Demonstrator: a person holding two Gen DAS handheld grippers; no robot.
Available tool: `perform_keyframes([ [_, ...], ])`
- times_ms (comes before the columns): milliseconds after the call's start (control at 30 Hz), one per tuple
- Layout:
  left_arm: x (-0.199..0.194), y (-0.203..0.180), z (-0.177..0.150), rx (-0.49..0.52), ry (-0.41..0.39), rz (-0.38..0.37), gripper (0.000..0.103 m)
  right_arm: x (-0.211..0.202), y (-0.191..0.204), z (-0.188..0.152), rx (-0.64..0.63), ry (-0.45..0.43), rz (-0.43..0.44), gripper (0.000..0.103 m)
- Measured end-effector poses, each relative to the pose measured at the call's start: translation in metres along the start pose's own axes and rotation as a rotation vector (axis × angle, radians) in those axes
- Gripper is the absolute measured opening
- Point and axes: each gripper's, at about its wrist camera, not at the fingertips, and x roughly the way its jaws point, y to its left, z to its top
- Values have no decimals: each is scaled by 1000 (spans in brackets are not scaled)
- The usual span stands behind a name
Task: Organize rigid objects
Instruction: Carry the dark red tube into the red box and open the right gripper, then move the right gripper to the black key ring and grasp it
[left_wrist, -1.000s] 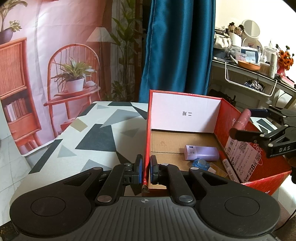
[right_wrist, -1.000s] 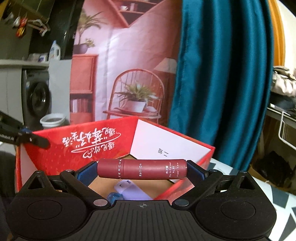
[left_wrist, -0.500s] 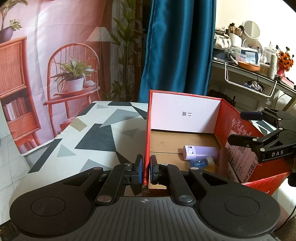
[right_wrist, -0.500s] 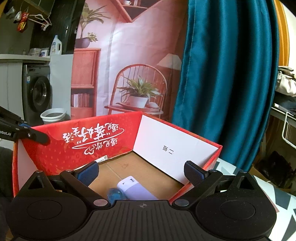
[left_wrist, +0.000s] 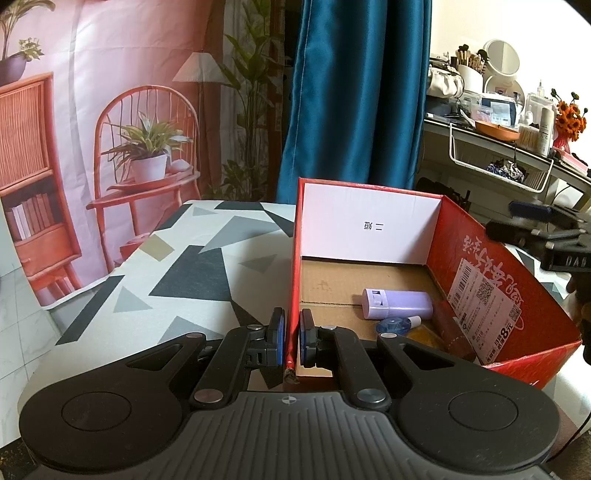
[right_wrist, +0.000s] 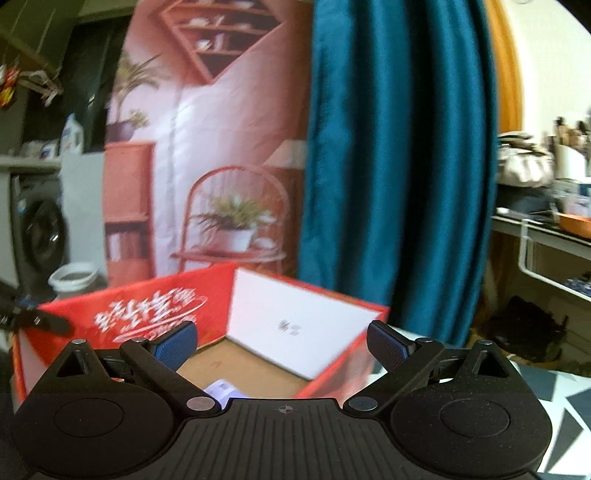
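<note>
The red box (left_wrist: 480, 295) stands on the patterned counter (left_wrist: 177, 273); the left gripper (left_wrist: 291, 338) pinches its near-left wall. Keep this hold firm. The lilac bottle (left_wrist: 399, 303) lies inside. The right gripper (right_wrist: 282, 339) is spread wide, empty; lift it straight.

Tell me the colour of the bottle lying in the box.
Lilac, clearest in the left wrist view: bottle, box.
</note>
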Motion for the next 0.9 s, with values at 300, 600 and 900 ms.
perform_keyframes([
  [300,1,1,0,-3,6,1,9,-12,-46,-15,124,-32,-154,97],
  [600,2,0,0,-1,14,7,9,2,-85,-67,164,130,-309,96],
  [900,3,0,0,2,15,7,9,26,-88,-97,193,262,-328,76],
])
